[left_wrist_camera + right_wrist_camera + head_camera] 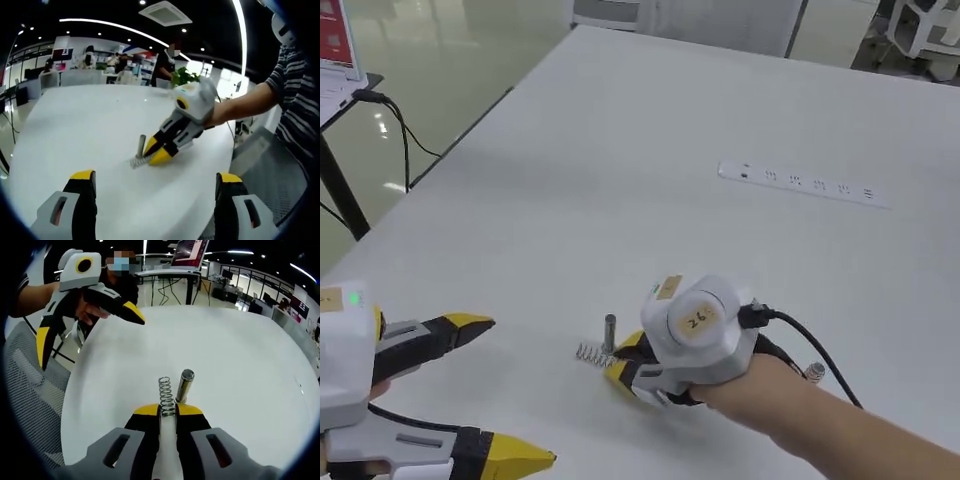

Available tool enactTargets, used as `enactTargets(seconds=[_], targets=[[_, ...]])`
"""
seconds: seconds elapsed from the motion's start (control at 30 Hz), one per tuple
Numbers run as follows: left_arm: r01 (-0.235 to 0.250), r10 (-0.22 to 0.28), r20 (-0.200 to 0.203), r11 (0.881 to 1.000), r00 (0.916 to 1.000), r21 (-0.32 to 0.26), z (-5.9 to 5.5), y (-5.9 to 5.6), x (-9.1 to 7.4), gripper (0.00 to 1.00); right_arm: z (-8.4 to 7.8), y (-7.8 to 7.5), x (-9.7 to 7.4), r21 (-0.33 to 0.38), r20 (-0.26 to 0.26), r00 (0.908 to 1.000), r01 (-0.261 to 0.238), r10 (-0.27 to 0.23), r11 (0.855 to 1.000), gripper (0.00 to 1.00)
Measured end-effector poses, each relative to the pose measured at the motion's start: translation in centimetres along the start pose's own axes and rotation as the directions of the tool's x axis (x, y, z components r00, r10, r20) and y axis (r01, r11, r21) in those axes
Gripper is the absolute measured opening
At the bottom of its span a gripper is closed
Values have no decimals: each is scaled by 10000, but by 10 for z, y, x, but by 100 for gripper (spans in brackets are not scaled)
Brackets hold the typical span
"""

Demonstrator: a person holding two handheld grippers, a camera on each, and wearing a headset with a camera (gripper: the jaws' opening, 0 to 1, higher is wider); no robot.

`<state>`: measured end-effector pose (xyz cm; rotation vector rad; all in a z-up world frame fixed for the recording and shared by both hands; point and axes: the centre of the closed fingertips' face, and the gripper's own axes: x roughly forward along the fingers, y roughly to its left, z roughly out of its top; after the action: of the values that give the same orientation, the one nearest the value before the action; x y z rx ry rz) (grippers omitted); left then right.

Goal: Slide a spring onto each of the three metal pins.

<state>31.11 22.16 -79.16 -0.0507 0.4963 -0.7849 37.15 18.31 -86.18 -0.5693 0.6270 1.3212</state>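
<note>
Your right gripper clenches a spring just beside an upright pin; your left gripper hangs released.

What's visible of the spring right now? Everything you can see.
The spring is a small silvery wire coil, steel by its look, evenly wound. The right claw is shut on one end with its yellow tips; the free end sticks forward, low along the white table. It sits beside the upright metal pin, not threaded on; whether they touch I can't tell.
</note>
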Motion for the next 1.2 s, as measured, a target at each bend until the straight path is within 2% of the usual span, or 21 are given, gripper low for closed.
enactTargets(seconds=[0.13,0.27,0.4,0.57,0.7,0.87,1.0,1.2], targets=[[16,-16,-31,10000,10000,-8,-1,-1,0,97,1,2,0,-121,-8,10000,-71,71,9999,8],[15,-15,-67,10000,10000,32,0,-3,0,97,-1,10,-2,-112,-32,9993,-384,383,9992,8],[38,-38,-87,10000,10000,81,3,-4,1,96,5,12,-6,-284,135,9991,-393,397,9988,7],[157,-155,-84,9997,9998,176,7,-8,6,96,9,17,-21,-524,307,9981,-512,528,9973,7],[298,-295,-108,9992,9995,248,9,-12,12,96,7,14,-30,-516,368,9983,-433,453,9977,7],[497,-492,-151,9981,9987,361,13,-17,17,95,12,13,-49,-463,747,9964,-366,400,9983,7],[565,-558,-188,9977,9983,369,13,-18,19,94,15,12,-61,-539,922,9951,-314,363,9981,7],[895,-886,-248,9953,9958,380,11,-29,26,91,11,11,-80,-628,999,9947,-187,250,9978,7]])
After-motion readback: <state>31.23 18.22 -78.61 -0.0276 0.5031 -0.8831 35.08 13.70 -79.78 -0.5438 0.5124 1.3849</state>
